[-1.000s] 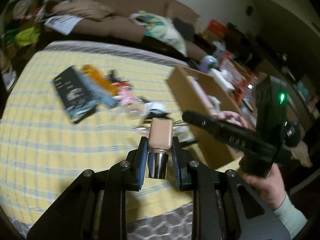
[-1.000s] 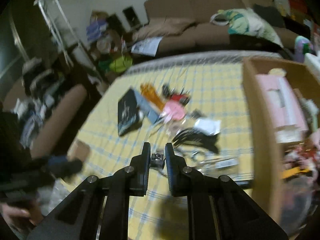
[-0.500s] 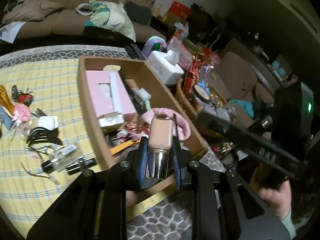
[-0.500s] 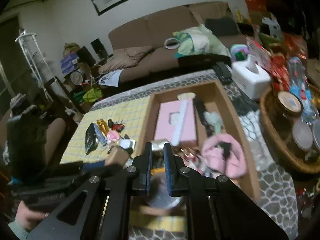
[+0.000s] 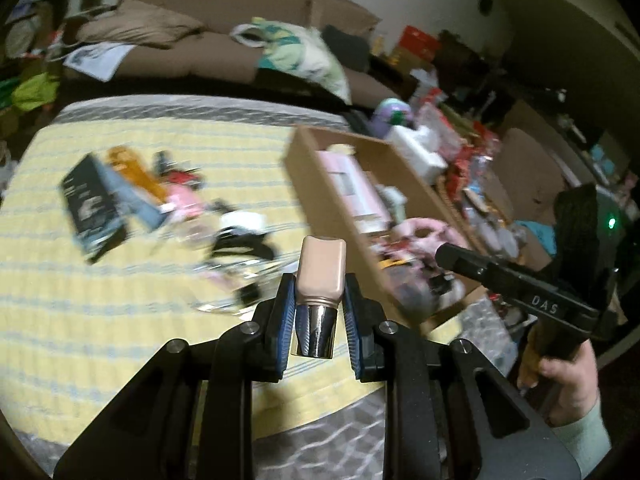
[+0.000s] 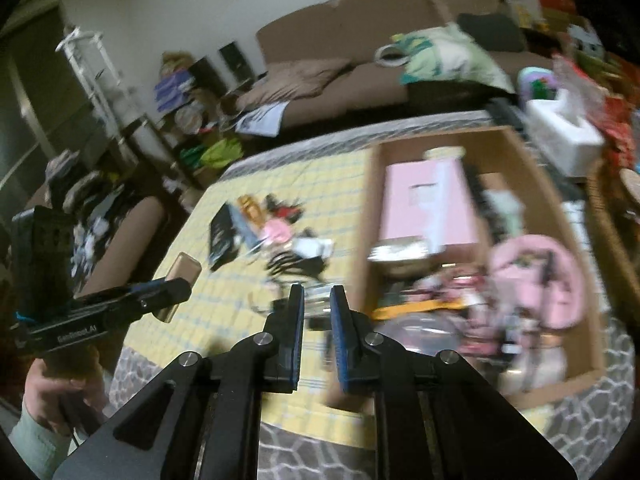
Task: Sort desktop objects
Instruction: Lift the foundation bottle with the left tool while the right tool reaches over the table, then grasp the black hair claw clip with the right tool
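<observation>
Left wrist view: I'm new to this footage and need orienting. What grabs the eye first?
A beige makeup bottle with a shiny cap, clamped in the left gripper above the yellow checked cloth. To its right lies an open cardboard box crammed with pink things. A blurry scatter of small items sits mid-cloth.

The left gripper [image 5: 320, 276] has its jaws clamped, fingers pointing to twelve o'clock. The right gripper [image 6: 317, 300] shows a narrow gap between its jaws. The right hand [image 5: 568, 376] grips its handle at four o'clock.
</observation>
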The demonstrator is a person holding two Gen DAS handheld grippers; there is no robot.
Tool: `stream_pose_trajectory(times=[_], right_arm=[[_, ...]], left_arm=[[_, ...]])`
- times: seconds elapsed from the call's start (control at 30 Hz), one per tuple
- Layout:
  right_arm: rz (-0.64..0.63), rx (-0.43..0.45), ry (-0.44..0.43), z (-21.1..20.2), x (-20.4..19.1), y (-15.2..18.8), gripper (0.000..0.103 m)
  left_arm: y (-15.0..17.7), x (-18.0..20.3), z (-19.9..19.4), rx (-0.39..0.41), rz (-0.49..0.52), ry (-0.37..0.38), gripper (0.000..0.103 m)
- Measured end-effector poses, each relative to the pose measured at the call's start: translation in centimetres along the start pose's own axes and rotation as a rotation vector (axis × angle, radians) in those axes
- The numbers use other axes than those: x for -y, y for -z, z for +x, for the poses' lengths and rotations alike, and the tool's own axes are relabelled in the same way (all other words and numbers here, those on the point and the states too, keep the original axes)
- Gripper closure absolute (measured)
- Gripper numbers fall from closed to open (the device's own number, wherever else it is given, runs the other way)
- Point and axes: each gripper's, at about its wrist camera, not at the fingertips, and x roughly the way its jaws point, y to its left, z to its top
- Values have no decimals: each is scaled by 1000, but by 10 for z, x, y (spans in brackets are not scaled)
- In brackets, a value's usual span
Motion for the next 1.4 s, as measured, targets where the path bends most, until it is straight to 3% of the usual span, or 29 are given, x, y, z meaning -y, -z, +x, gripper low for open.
stream_pose_trajectory(times=[0.17, 0.33, 0.43, 0.6, 0.7, 0.9, 1.0, 1.1, 1.17, 1.2, 1.4], right_arm=[[-32, -75, -11, 58, -41, 2, 89], [-37, -132, 24, 108, -59, 1, 64], [-69, -149, 56, 129, -65, -2, 60], [-198, -200, 161, 166, -70, -21, 59], [-293, -270, 200, 193, -71, -28, 46], [-599, -409, 275, 244, -92, -16, 34], [-709, -476, 347, 264, -92, -2, 34], [-669, -488, 329, 268, -80, 0, 39], [-643, -459, 330, 264, -76, -3, 56], [-621, -450, 312, 261, -74, -5, 77], [-420, -385, 168, 232, -63, -22, 83]], left_arm=[[15, -57, -12, -3, -63, -36, 81], [22, -88, -20, 2, -77, -48, 81], [24, -101, -21, 5, -85, -48, 81], [27, -113, -17, 6, -107, -28, 81], [26, -120, -13, 1, -131, 9, 81], [18, -119, -13, 13, -118, 28, 81], [19, -121, -11, 5, -123, 31, 81], [21, -122, -9, -5, -130, 30, 81], [21, -123, -9, -3, -135, 32, 81], [22, -123, -8, -2, -138, 34, 81], [21, -117, -9, 6, -135, 47, 81]])
